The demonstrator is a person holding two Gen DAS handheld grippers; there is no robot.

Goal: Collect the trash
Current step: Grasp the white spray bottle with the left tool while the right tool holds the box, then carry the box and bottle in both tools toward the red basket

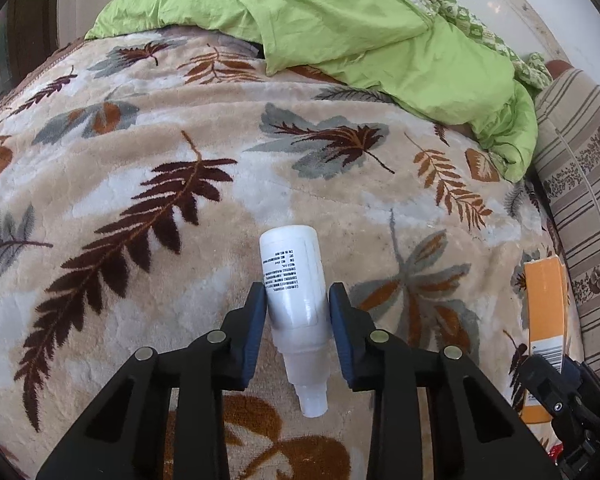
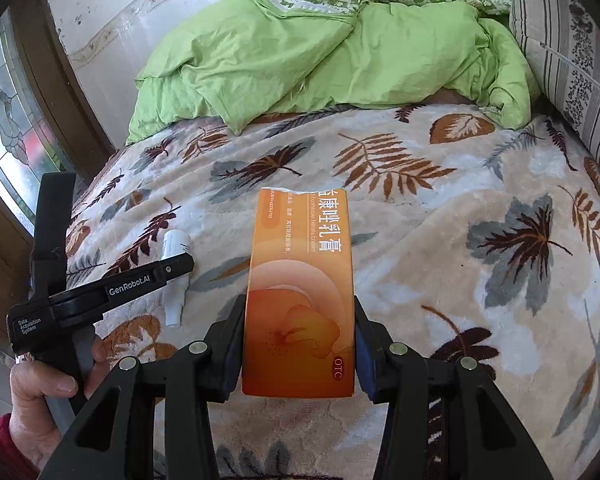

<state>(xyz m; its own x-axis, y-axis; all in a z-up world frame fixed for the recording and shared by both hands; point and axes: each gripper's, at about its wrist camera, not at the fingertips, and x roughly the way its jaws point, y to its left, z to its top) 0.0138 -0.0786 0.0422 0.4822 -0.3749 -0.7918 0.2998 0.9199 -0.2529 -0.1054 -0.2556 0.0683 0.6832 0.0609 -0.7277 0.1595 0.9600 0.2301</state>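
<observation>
My left tongs (image 1: 296, 304) are clamped on the white bottle (image 1: 294, 276), which lies on the leaf-patterned blanket (image 1: 140, 168) of the bed, pads pressing its body on both sides; my right tongs (image 2: 299, 344) grip the orange cream box (image 2: 300, 292) above the same blanket. Both visible trash items secured, by my reading. No bin is in view, so disposal remains.
</observation>
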